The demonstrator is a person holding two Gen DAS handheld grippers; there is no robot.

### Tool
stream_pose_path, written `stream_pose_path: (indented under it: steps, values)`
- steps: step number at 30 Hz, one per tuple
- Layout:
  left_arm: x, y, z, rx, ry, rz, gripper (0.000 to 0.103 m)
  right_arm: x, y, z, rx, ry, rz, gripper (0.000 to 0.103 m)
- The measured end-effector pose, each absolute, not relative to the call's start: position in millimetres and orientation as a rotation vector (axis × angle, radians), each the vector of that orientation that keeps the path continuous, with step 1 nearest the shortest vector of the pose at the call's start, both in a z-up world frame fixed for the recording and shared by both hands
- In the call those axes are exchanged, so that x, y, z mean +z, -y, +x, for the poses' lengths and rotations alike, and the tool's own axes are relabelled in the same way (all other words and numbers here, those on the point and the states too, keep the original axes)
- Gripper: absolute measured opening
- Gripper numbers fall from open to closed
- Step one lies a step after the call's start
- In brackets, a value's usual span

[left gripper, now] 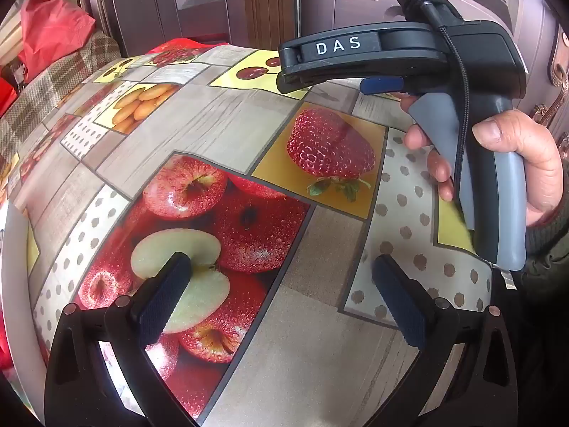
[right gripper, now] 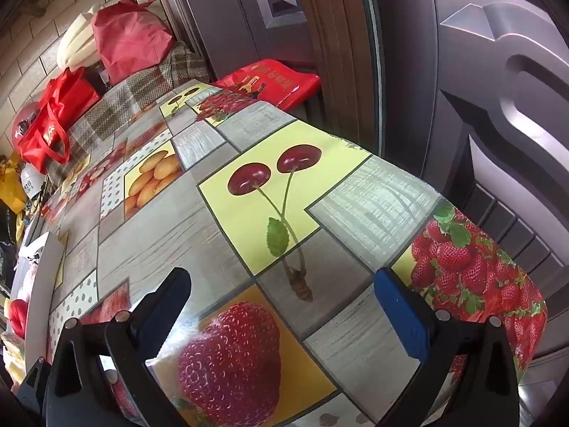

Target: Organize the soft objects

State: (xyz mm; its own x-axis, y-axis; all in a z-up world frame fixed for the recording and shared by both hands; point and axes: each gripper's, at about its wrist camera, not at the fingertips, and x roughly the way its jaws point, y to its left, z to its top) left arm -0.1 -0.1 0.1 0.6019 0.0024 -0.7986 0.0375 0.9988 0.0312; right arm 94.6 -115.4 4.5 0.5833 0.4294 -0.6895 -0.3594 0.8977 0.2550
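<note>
The left gripper [left gripper: 274, 302] and right gripper [right gripper: 281, 313] are hanging nearest the lens, each with its jaws standing wide and nothing between them, both tilting down over the bench [left gripper: 320, 356], whose glossy fruit-print cloth is lying bare under them. A hand [left gripper: 515, 163] is holding the right gripper's handle in the left view. No soft object is sitting on the visible bench; the likeliest candidates are lying past its far end on a plaid cover [right gripper: 117, 106]. There the big red bag [right gripper: 128, 35] is slumping like thin fabric, probably light and floppy, so its handles or a gathered fold would be the place to pinch. A cream cushion [right gripper: 76, 48] beside it is looking plump and squashy. A smaller red tote [right gripper: 53, 124] is standing nearer, its contents hidden. At the left edge a white box [right gripper: 42, 277] is holding something pink and red, too blurred to name.
</note>
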Motion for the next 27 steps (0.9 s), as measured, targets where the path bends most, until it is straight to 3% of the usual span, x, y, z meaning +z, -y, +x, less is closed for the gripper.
stream_pose_path:
  steps: [27]
  values:
    - [0, 0, 0, -0.022, -0.926, 0.043, 0.102, 5, 112, 92, 0.497, -0.828, 0.101, 0.103]
